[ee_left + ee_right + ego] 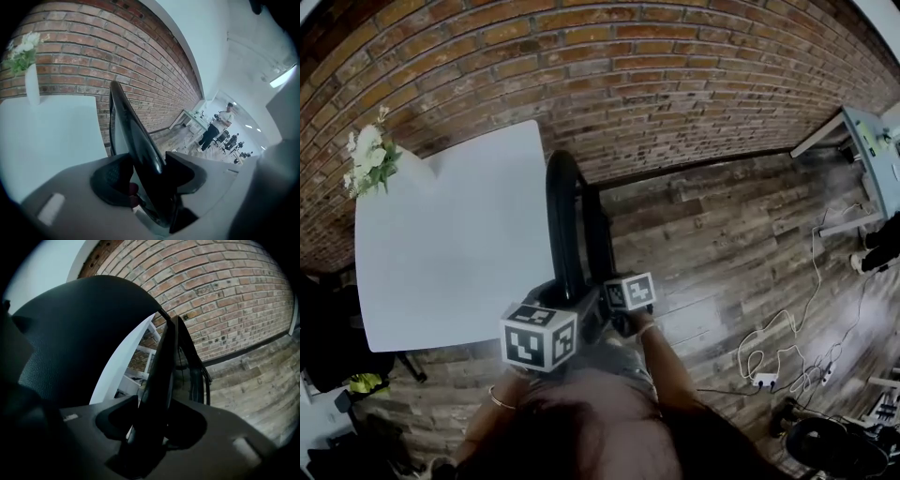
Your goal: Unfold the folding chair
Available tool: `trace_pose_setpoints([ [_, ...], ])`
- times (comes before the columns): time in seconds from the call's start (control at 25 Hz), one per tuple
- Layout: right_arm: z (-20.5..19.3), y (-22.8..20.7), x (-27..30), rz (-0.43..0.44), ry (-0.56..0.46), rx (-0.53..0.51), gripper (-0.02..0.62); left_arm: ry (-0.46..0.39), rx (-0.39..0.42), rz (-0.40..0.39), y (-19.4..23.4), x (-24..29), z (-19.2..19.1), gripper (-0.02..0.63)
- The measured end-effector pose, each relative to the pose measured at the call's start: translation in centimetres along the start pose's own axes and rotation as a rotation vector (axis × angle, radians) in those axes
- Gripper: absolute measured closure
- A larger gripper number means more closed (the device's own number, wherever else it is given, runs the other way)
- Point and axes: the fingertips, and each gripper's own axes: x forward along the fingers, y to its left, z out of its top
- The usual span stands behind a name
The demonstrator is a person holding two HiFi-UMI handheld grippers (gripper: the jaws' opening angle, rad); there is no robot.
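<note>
1. The left hand-held gripper (pixel 147 176) is standing wide open, straddling the top edge of the folding chair (pixel 565 220). A gap is showing beside its left pad, so it is not gripping anything.
2. The right hand-held gripper (pixel 152 420) is closing on the thin right panel (pixel 159 376), whose edge is filling the space between its jaws.
3. The chair is standing folded on the floor (pixel 741 244), just beside the white table (pixel 450 244), with the brick wall (pixel 675 84) behind it. It is lying straight ahead of and below both hands.
4. Its long axis is running away from the person toward the wall. The thick left panel (pixel 563 216) and the right panel are lying almost flat against each other, side by side.
5. Both hands are sitting at the near end, about equally close, each lined up with its own panel.
6. Judging from this, the coming move is depending on that side-by-side lie. The panels are needing to be pulled apart across the long axis, which is calling for the left jaws to be gripping first.
</note>
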Motion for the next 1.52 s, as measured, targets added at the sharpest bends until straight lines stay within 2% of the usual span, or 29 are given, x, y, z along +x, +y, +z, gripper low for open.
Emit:
trace_pose_setpoints([
  [0.24, 0.5, -0.2, -0.8, -0.058, -0.026, 0.007, 0.414, 0.022, 0.025, 0.004, -0.4, 0.2, 0.0, 0.379],
  [0.4, 0.5, -0.4, -1.3, -0.086, -0.032, -0.026, 0.416, 0.027, 0.029, 0.011, -0.7, 0.3, 0.0, 0.379],
  [0.64, 0.6, -0.7, -2.0, -0.067, -0.022, -0.047, 0.42, 0.008, 0.007, 0.039, -1.2, 0.6, 0.2, 0.385],
  [0.88, 0.3, -2.1, -2.5, -0.075, 0.004, -0.045, 0.42, -0.027, -0.045, 0.098, -1.2, 0.8, 0.4, 0.414],
  [1.28, 0.5, -6.3, -5.7, -0.067, 0.041, 0.023, 0.42, -0.051, -0.063, 0.242, -0.9, 1.4, 0.5, 0.472],
  [1.52, 0.3, -9.3, -7.6, -0.066, 0.055, 0.054, 0.417, -0.062, -0.065, 0.276, -1.9, 2.4, 0.5, 0.486],
])
